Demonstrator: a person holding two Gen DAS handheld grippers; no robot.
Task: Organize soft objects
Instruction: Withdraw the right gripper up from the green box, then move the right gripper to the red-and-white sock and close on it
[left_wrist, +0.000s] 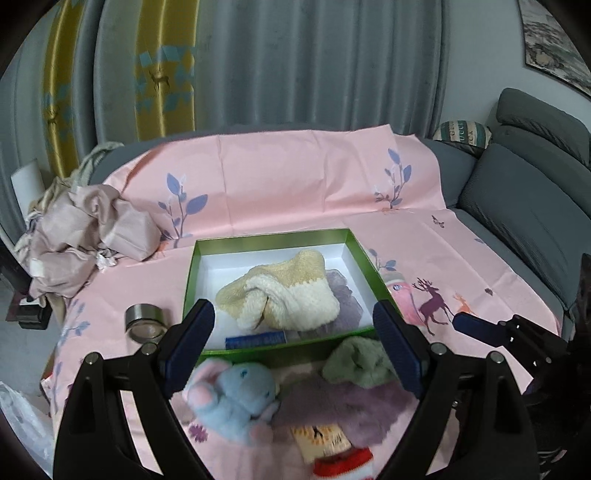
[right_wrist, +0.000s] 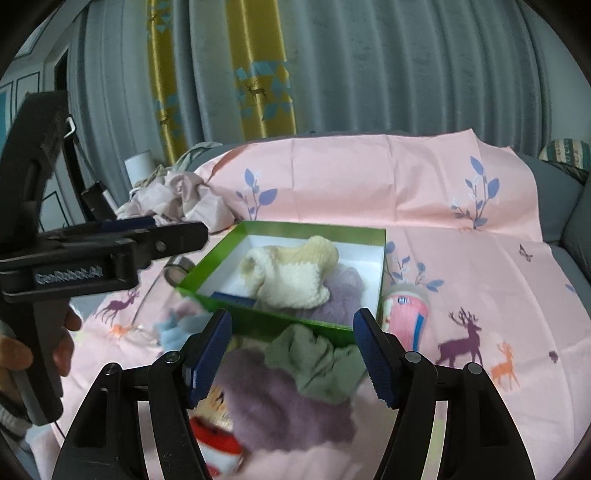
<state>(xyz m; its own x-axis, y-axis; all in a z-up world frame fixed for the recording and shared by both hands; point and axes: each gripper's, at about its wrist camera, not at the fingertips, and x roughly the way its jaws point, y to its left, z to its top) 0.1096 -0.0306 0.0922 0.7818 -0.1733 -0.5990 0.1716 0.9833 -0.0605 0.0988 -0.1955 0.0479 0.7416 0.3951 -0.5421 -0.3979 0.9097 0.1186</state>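
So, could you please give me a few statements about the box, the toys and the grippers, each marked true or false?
1. A cream knit piece lies inside the green box. True.
2. The blue plush is in the box. False: it lies on the pink sheet, in front of the box.
3. The left gripper is shut on the plush. False: its jaws are open and hold nothing.
4. The right gripper is open above the green cloth. True.
5. A metal tin sits left of the box. True.
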